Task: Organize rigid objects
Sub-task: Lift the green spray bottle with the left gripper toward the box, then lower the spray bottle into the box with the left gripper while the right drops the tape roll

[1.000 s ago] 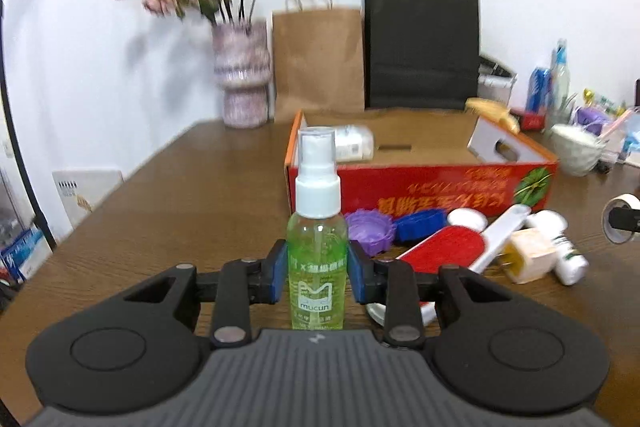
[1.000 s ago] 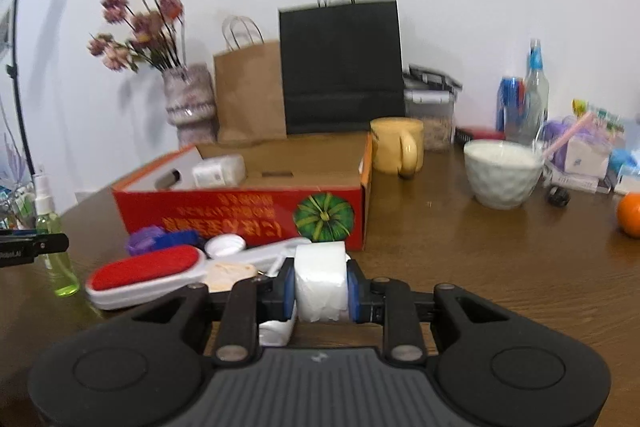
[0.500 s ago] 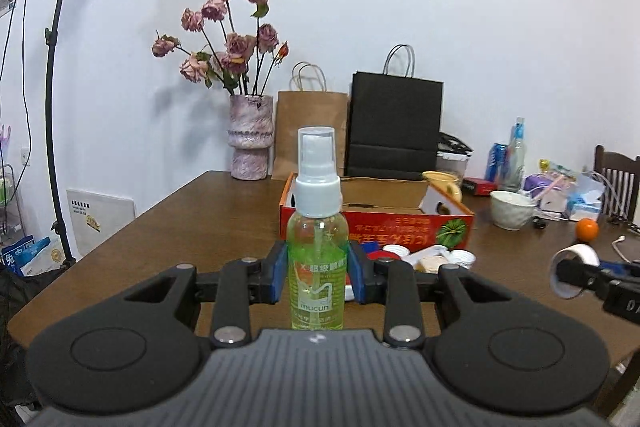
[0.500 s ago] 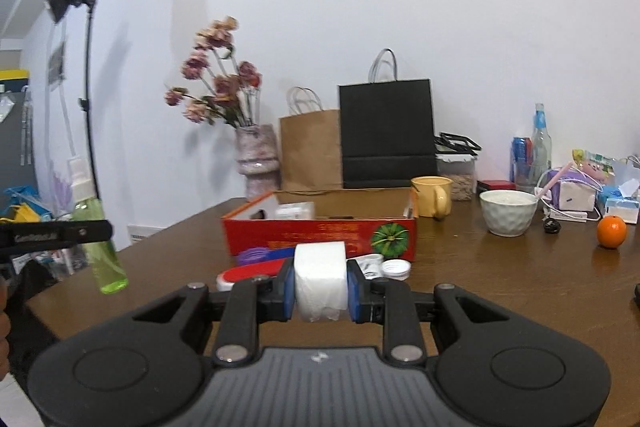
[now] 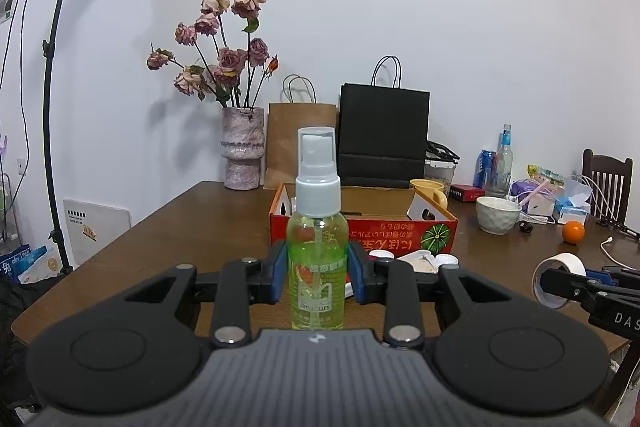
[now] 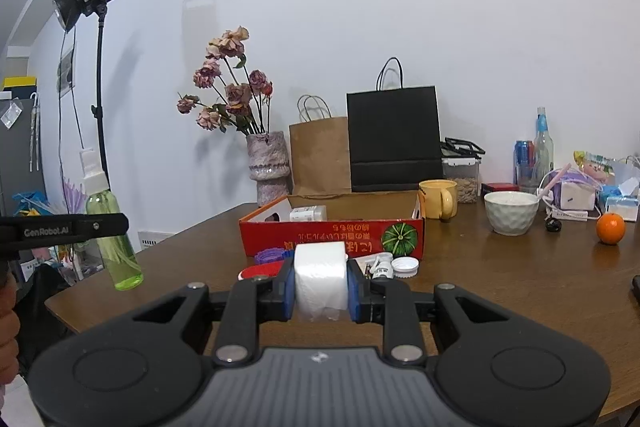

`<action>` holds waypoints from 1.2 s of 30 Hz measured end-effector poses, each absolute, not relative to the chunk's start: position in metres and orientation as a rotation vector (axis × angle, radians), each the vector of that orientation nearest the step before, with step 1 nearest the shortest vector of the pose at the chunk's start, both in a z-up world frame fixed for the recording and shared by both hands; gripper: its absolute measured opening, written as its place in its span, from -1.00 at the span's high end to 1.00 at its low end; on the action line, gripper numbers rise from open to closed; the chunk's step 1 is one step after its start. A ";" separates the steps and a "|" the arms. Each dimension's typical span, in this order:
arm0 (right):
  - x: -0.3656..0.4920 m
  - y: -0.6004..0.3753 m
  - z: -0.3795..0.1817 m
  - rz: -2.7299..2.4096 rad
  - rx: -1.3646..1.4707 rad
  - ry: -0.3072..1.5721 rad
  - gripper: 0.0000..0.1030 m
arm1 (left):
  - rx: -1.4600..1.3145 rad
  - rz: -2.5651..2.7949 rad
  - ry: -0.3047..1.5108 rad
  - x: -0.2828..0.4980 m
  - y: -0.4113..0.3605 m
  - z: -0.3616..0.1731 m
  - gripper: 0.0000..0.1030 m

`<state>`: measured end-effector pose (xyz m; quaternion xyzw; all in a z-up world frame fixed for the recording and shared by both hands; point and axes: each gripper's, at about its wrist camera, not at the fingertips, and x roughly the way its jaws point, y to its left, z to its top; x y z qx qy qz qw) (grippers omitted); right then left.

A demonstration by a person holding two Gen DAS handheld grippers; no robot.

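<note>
A green spray bottle [image 5: 318, 259] with a white pump stands upright between the blue pads of my left gripper [image 5: 318, 281], which is shut on it. The right gripper [image 6: 320, 289] is shut on a white tape roll [image 6: 320, 277]. Both are held in the air in front of the near edge of the wooden table [image 5: 192, 227]. Each gripper shows in the other's view: the right one [image 5: 560, 287] with its roll [image 5: 558, 261], the left one [image 6: 102, 227] with its bottle [image 6: 118, 259]. An open red cardboard box [image 6: 332, 233] sits mid-table with a small white bottle [image 6: 307, 214] inside.
White caps [image 6: 405, 266], a red brush [image 6: 260, 271] and a purple piece [image 6: 270, 254] lie before the box. Behind stand a flower vase [image 5: 243, 153] and paper bags [image 5: 383, 135]. A yellow mug [image 6: 438, 199], white bowl [image 6: 511, 213] and orange [image 6: 610, 228] sit right. A light stand [image 6: 98, 75] rises on the left.
Both grippers have drawn back from the table and risen a little, so the box and loose items now look farther off. Bottle and tape roll stay gripped as before.
</note>
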<state>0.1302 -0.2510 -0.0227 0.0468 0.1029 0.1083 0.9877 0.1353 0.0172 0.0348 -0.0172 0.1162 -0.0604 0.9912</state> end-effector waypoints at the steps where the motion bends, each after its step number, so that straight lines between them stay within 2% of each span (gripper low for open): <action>1: 0.134 -0.252 -0.023 0.218 0.097 0.211 0.53 | -0.034 -0.120 0.238 0.138 0.017 0.034 0.39; 10: 0.169 -0.256 -0.030 0.217 0.107 0.245 0.53 | -0.030 -0.119 0.273 0.171 0.011 0.027 0.39; 18: 0.225 -0.266 -0.008 0.270 0.094 0.239 0.53 | -0.026 -0.144 0.271 0.236 0.003 0.045 0.39; 27: 0.327 -0.282 0.026 0.311 0.069 0.255 0.53 | 0.026 -0.215 0.332 0.351 -0.018 0.071 0.39; 34: 0.427 -0.276 0.045 0.371 0.069 0.313 0.53 | 0.056 -0.272 0.491 0.465 -0.021 0.091 0.39; 36: 0.464 -0.274 0.045 0.404 0.122 0.373 0.53 | 0.045 -0.305 0.591 0.502 -0.022 0.087 0.39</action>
